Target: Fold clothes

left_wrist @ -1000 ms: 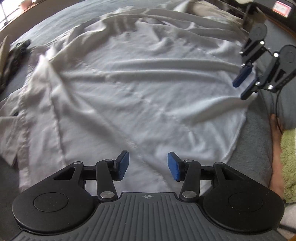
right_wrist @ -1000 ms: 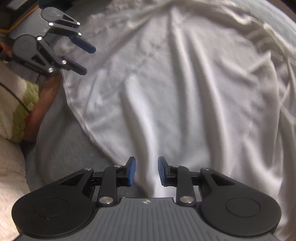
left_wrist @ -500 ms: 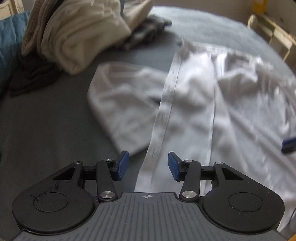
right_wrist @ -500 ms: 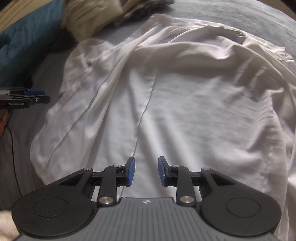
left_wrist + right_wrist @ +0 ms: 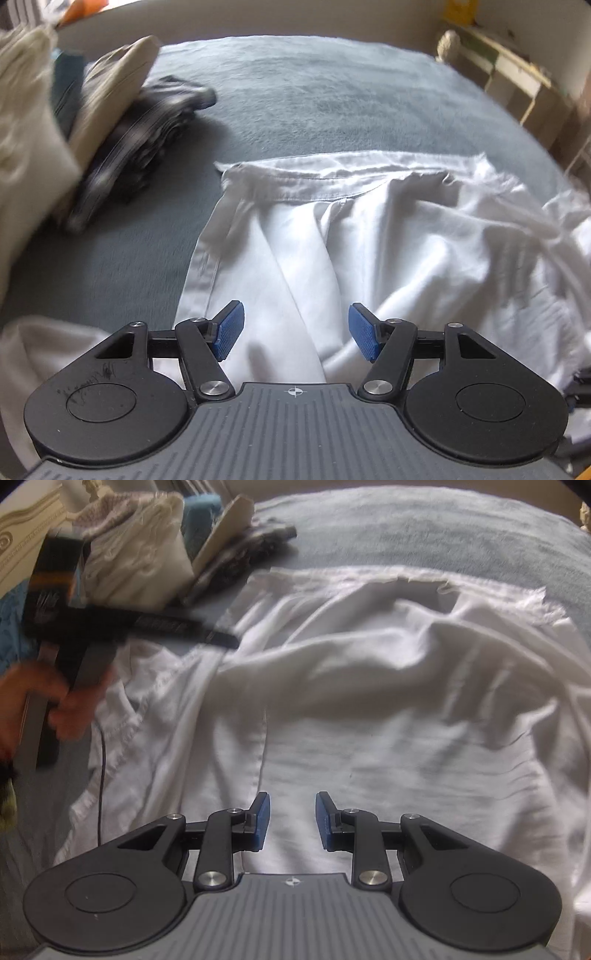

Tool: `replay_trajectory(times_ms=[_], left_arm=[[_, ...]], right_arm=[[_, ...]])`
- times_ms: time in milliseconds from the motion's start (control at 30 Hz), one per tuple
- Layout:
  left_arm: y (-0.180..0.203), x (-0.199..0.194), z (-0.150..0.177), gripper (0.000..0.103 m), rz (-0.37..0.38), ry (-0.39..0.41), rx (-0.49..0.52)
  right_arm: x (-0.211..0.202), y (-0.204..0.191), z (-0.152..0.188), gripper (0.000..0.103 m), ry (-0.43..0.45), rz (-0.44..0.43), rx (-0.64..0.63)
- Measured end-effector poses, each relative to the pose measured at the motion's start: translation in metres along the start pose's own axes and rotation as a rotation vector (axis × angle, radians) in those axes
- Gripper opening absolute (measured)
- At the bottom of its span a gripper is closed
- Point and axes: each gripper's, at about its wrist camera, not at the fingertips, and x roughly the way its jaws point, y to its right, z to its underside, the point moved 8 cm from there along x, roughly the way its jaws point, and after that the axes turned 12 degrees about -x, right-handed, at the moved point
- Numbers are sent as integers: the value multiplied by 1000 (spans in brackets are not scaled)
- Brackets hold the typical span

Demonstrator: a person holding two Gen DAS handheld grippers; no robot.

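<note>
A white shirt [image 5: 388, 236] lies spread and wrinkled on a grey-blue bed [image 5: 332, 96]. Its collar band [image 5: 332, 177] runs across the far side. My left gripper [image 5: 295, 332] is open and empty, just above the shirt's left part near its edge. The shirt also fills the right wrist view [image 5: 369, 701]. My right gripper [image 5: 292, 821] is open and empty over the shirt's middle. In the right wrist view the left gripper [image 5: 221, 637] shows blurred at the left, held in a hand, over the shirt's left edge.
A pile of other clothes [image 5: 110, 110] lies at the bed's far left, cream, beige and dark pieces; it also shows in the right wrist view [image 5: 147, 554]. A wooden shelf [image 5: 517, 74] stands beyond the bed at the right. A black cable [image 5: 101, 775] hangs from the left gripper.
Both grippers swung from the shirt's hem side toward its collar end. The left gripper moved right over the shirt's left part and opened wider. The right gripper's jaws stayed open.
</note>
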Motion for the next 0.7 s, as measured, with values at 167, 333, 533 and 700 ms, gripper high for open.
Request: replay_trajectory(times_ms=[167,333,533,700], left_arm=[[-9,35,-17,66,-68,-17,52],[-11,54,-25,66,-54,-17,44],[3,59,-29,25,-103,116,105],[11,56,-31,1,-169,231,179]], right_arm=[[16,-6,7,29,30,-4,-75],[3,-15,-16,29,182,47,-237],[30,-3,-16,29,172,60,-244],[36,2,-1,29,198,51,-235]])
